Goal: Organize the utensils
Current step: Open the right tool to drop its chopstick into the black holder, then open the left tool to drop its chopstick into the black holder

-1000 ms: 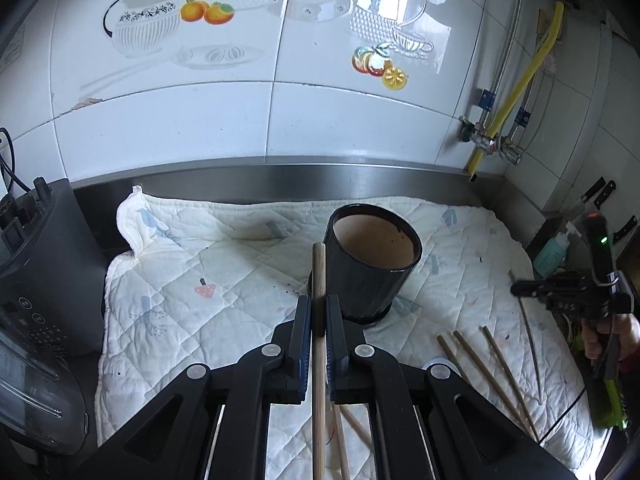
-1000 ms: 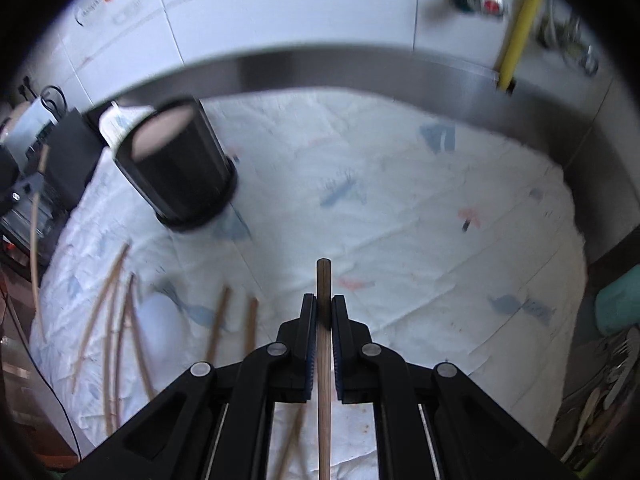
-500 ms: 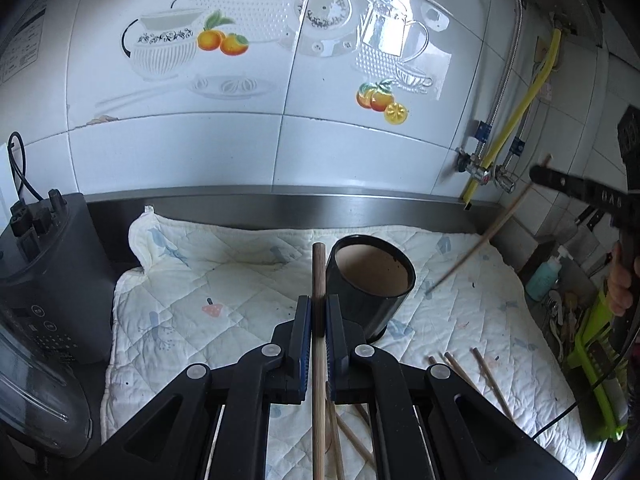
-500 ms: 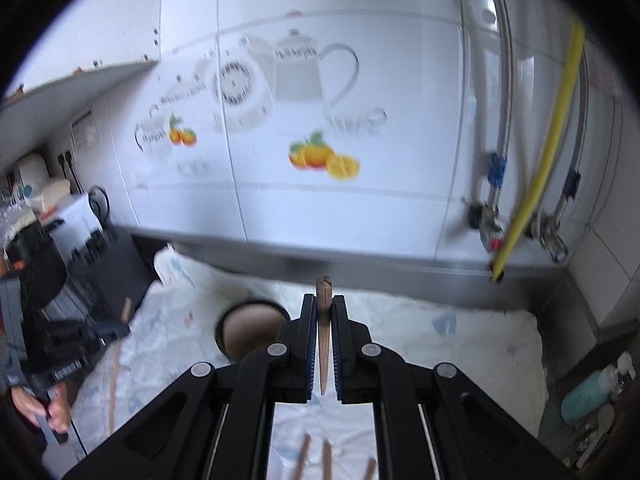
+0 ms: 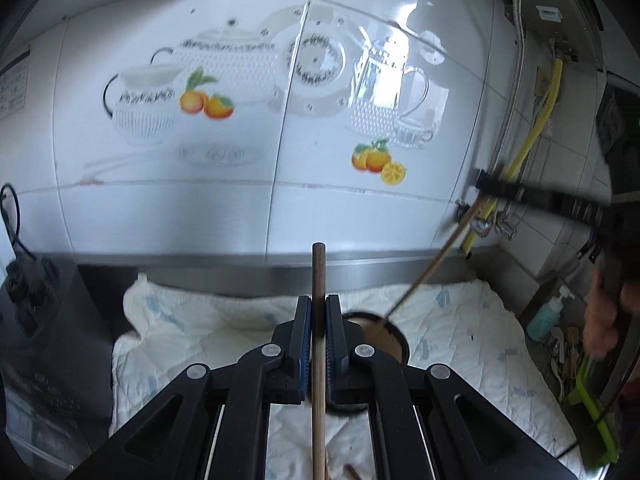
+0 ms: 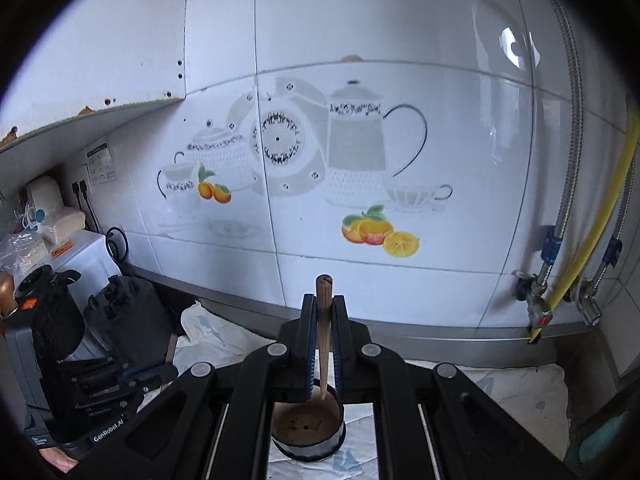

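My left gripper is shut on a wooden chopstick that runs up between its fingers. Just behind it stands the black utensil cup on the white quilted cloth. My right gripper is shut on another chopstick, held steeply over the cup, its lower tip at the cup's mouth. In the left wrist view the right gripper holds that chopstick slanting down into the cup.
A black appliance stands left of the cloth. Tiled wall and steel backsplash lie behind. A yellow hose and taps are at the right. A loose chopstick end lies on the cloth near me.
Both grippers have risen and tilted up. My right gripper carried its chopstick from low over the cloth to above the cup, tip now at its mouth. Left still holds its chopstick.
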